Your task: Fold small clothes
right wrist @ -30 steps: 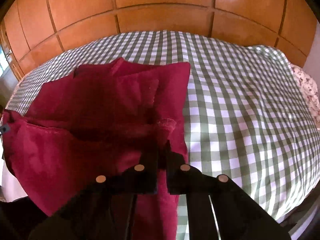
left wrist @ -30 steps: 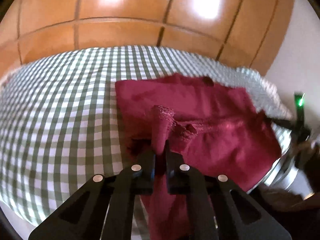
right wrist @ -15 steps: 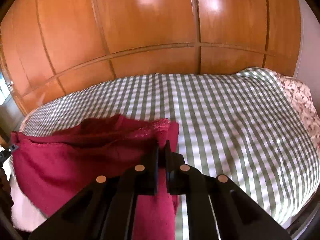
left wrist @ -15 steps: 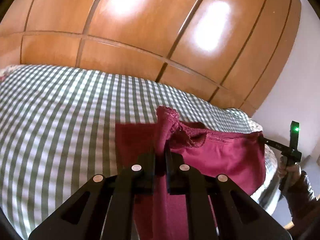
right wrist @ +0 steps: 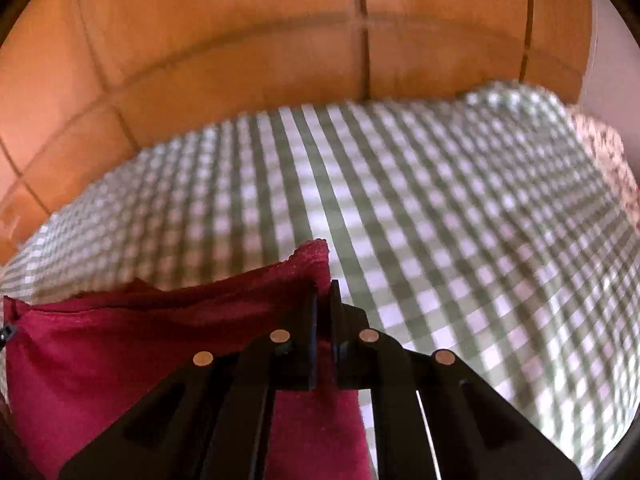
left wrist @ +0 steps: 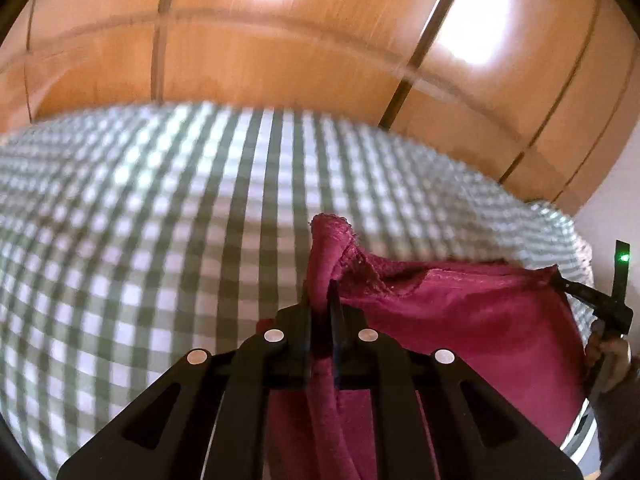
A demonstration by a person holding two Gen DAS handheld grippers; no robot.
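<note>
A home bedroom: gingham-covered bed [left wrist: 160, 240] before wooden wardrobe doors [left wrist: 280, 60].

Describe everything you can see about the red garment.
The garment is dark red, soft cloth with a lacy trimmed edge. It is lifted, stretched between the left gripper and the right gripper, each shut on an upper corner, and the rest hangs below them in front of the checked bedspread.

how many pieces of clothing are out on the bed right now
1: a dark red knit garment, held up over the green-and-white checked bedspread between the left gripper and right gripper. More could lie outside both views.
</note>
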